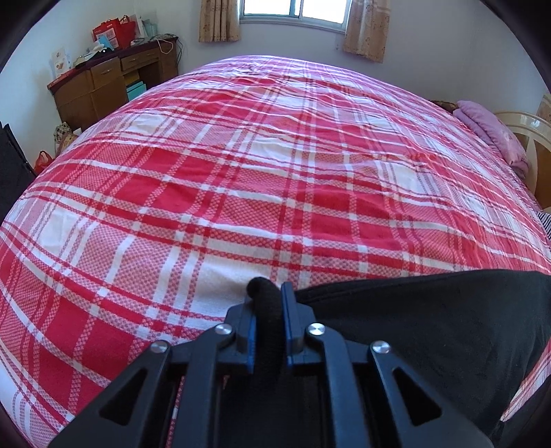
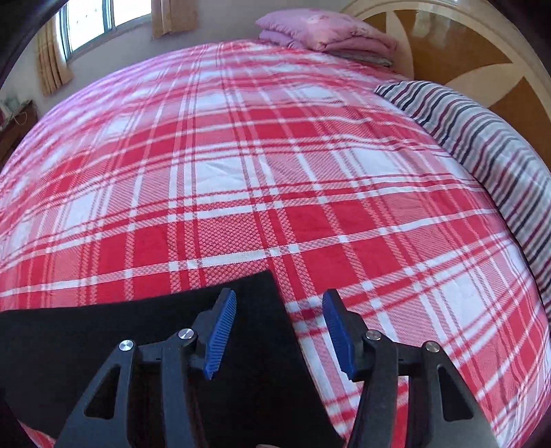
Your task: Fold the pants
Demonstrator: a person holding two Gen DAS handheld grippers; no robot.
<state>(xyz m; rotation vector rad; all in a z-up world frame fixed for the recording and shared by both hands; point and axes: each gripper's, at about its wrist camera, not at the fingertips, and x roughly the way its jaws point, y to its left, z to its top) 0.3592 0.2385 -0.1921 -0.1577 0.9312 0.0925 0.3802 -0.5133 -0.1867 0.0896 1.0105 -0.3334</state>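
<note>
Black pants (image 1: pixel 430 317) lie on a red and white plaid bedspread (image 1: pixel 258 172) near the front edge of the bed. My left gripper (image 1: pixel 268 293) is shut on a bunched fold of the pants' left end, and black cloth pokes up between its blue pads (image 1: pixel 287 310). In the right wrist view the pants (image 2: pixel 137 324) end in a straight edge. My right gripper (image 2: pixel 279 303) stands open over that end, its left pad above the black cloth and its right pad (image 2: pixel 335 324) above the bedspread (image 2: pixel 275 172). Nothing is pinched between them.
A striped pillow (image 2: pixel 499 144) and a folded pink quilt (image 2: pixel 327 34) lie by the wooden headboard (image 2: pixel 465 51). A brown desk (image 1: pixel 113 82) with red bags stands by the far wall, under a curtained window (image 1: pixel 292 13). A dark object (image 1: pixel 13 165) stands left of the bed.
</note>
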